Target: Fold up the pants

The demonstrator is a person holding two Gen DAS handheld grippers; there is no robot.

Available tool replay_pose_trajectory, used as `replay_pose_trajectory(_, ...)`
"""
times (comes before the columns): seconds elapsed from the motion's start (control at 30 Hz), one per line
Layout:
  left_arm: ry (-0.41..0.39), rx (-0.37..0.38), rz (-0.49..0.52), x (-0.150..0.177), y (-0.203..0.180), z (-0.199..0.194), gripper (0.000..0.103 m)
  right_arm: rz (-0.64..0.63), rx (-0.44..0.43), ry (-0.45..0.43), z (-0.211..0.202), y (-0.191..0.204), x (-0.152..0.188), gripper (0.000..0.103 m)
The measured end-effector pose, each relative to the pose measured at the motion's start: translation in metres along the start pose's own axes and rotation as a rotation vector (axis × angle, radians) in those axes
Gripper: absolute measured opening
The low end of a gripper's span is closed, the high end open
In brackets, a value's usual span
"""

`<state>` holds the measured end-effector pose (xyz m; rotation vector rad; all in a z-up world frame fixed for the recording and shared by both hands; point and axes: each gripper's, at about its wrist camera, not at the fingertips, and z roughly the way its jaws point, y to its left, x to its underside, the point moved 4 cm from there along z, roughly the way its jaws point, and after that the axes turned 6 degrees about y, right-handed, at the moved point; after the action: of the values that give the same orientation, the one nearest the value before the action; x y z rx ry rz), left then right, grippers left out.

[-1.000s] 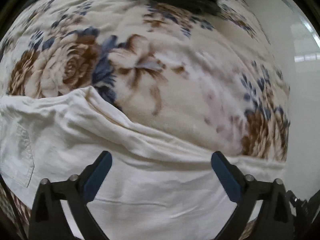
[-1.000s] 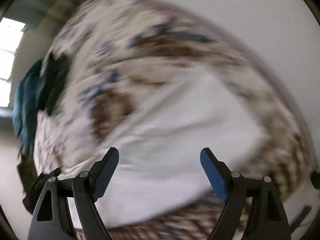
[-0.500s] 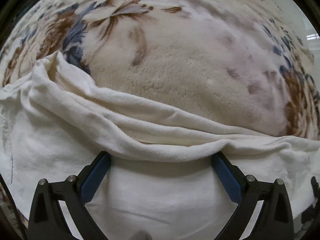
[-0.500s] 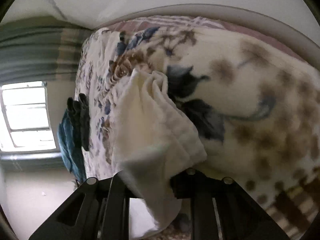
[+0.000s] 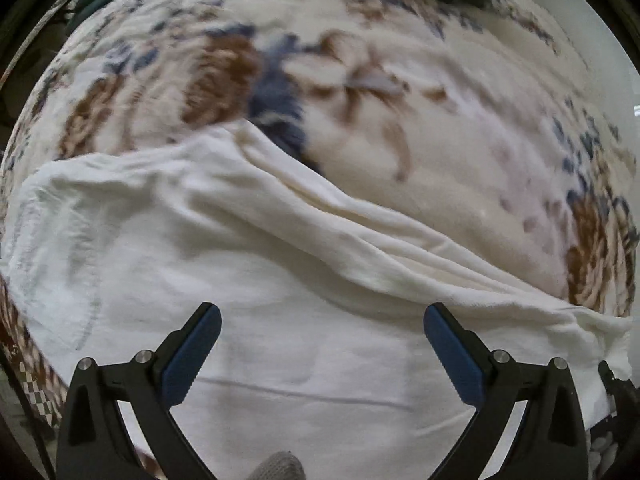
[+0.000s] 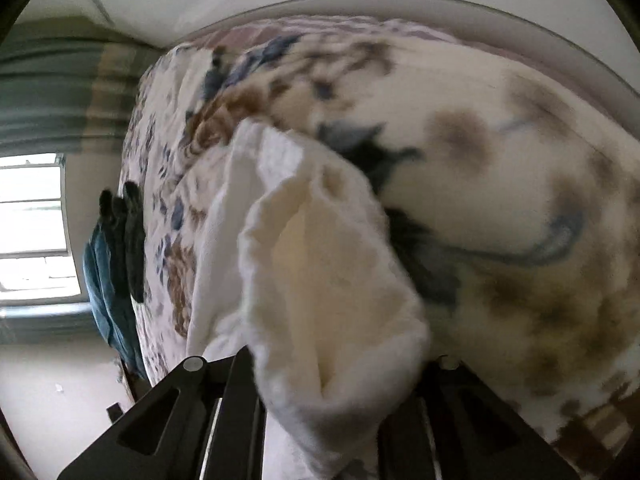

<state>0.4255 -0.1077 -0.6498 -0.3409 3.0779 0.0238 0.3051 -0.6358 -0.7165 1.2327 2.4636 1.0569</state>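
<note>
The white pants (image 5: 248,280) are lying spread on a bed covered by a floral blanket (image 5: 440,168) printed with brown roses and blue leaves. Taking the pants as the landmark: in the left wrist view they are filling the lower half of the picture, with a thick rolled fold running along their far edge, from the upper left down toward the right, where it is meeting the blanket. The left gripper (image 5: 322,344) is hanging directly over the flat cloth on the near side of that fold, its blue-padded jaws standing wide apart and released, with nothing pinched between them. Whether the pads are touching the cloth cannot be told.

In the right wrist view, the right gripper (image 6: 320,376) is grasping a bunched end of the pants (image 6: 320,264). Its jaws have just been closing, and they are now clenched on the thick, doubled-over cloth, which is bulging up and out between the black fingers and covering the pads. From that grip the white cloth is trailing away across the blanket (image 6: 500,200) toward the far side of the bed.

Beyond the pants, at the far edge of the bed, dark and teal clothes (image 6: 114,264) are lying in a heap, and past them a bright window (image 6: 32,224) is showing beside a striped curtain (image 6: 60,92).
</note>
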Motion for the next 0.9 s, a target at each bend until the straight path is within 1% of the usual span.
replay_pose_trajectory(0.03,-0.009,0.001,-0.003,0.000,0.005,-0.005,0.103,-0.001,-0.001,-0.002,0.002,0.001,0.001,0.020)
replay_pose_trajectory(0.07,-0.021,0.001,-0.007,-0.001,0.011,-0.013,0.103,0.002,-0.001,-0.029,0.001,0.005,0.003,0.020)
replay_pose_trajectory(0.1,-0.033,0.003,-0.010,-0.003,0.013,-0.021,0.103,0.001,0.004,-0.056,-0.001,0.009,0.008,0.015)
replay_pose_trajectory(0.13,-0.042,0.006,-0.011,-0.004,0.016,-0.026,0.103,-0.014,0.021,-0.079,-0.003,0.021,0.011,0.011)
replay_pose_trajectory(0.2,-0.051,0.018,-0.007,-0.003,0.020,-0.033,0.103,-0.089,0.069,-0.139,-0.010,0.058,0.022,0.011)
replay_pose_trajectory(0.3,-0.054,0.063,-0.017,0.014,0.034,-0.038,0.103,-0.222,0.140,-0.216,-0.026,0.117,0.058,0.010)
replay_pose_trajectory(0.33,-0.050,0.078,-0.024,0.016,0.042,-0.041,0.103,-0.271,0.166,-0.235,-0.028,0.137,0.071,0.010)
replay_pose_trajectory(0.37,-0.048,0.094,-0.032,0.014,0.051,-0.041,0.103,-0.338,0.194,-0.253,-0.029,0.164,0.091,0.010)
replay_pose_trajectory(0.43,-0.052,0.113,-0.046,0.012,0.073,-0.050,0.103,-0.423,0.228,-0.263,-0.023,0.200,0.126,0.010)
replay_pose_trajectory(0.47,-0.059,0.117,-0.051,0.017,0.083,-0.055,0.103,-0.486,0.255,-0.262,-0.012,0.224,0.152,0.010)
replay_pose_trajectory(0.5,-0.068,0.118,-0.057,0.019,0.099,-0.062,0.103,-0.535,0.280,-0.259,-0.002,0.241,0.171,0.010)
replay_pose_trajectory(0.53,-0.079,0.112,-0.060,0.023,0.114,-0.068,0.103,-0.602,0.315,-0.244,0.017,0.261,0.198,0.010)
replay_pose_trajectory(0.57,-0.087,0.102,-0.062,0.025,0.129,-0.073,0.103,-0.646,0.334,-0.223,0.032,0.271,0.224,0.010)
replay_pose_trajectory(0.63,-0.094,0.084,-0.069,0.027,0.160,-0.079,0.103,-0.735,0.366,-0.176,0.076,0.293,0.270,0.009)
replay_pose_trajectory(0.67,-0.100,0.073,-0.081,0.029,0.180,-0.082,0.103,-0.772,0.387,-0.163,0.094,0.300,0.287,0.009)
replay_pose_trajectory(0.7,-0.104,0.066,-0.085,0.031,0.193,-0.083,0.103,-0.821,0.410,-0.138,0.122,0.306,0.313,0.009)
replay_pose_trajectory(0.73,-0.101,0.051,-0.091,0.034,0.214,-0.082,0.103,-0.855,0.427,-0.113,0.146,0.307,0.335,0.009)
replay_pose_trajectory(0.77,-0.099,0.042,-0.097,0.036,0.226,-0.081,0.103,-0.896,0.463,-0.076,0.179,0.308,0.362,0.009)
replay_pose_trajectory(0.83,-0.097,0.020,-0.119,0.042,0.257,-0.078,0.103,-0.935,0.491,-0.034,0.219,0.307,0.396,0.009)
replay_pose_trajectory(0.87,-0.092,0.014,-0.130,0.043,0.269,-0.075,0.103,-0.981,0.534,-0.030,0.242,0.309,0.415,0.009)
replay_pose_trajectory(0.9,-0.086,0.012,-0.144,0.045,0.281,-0.072,0.103,-1.010,0.562,-0.031,0.255,0.307,0.426,0.009)
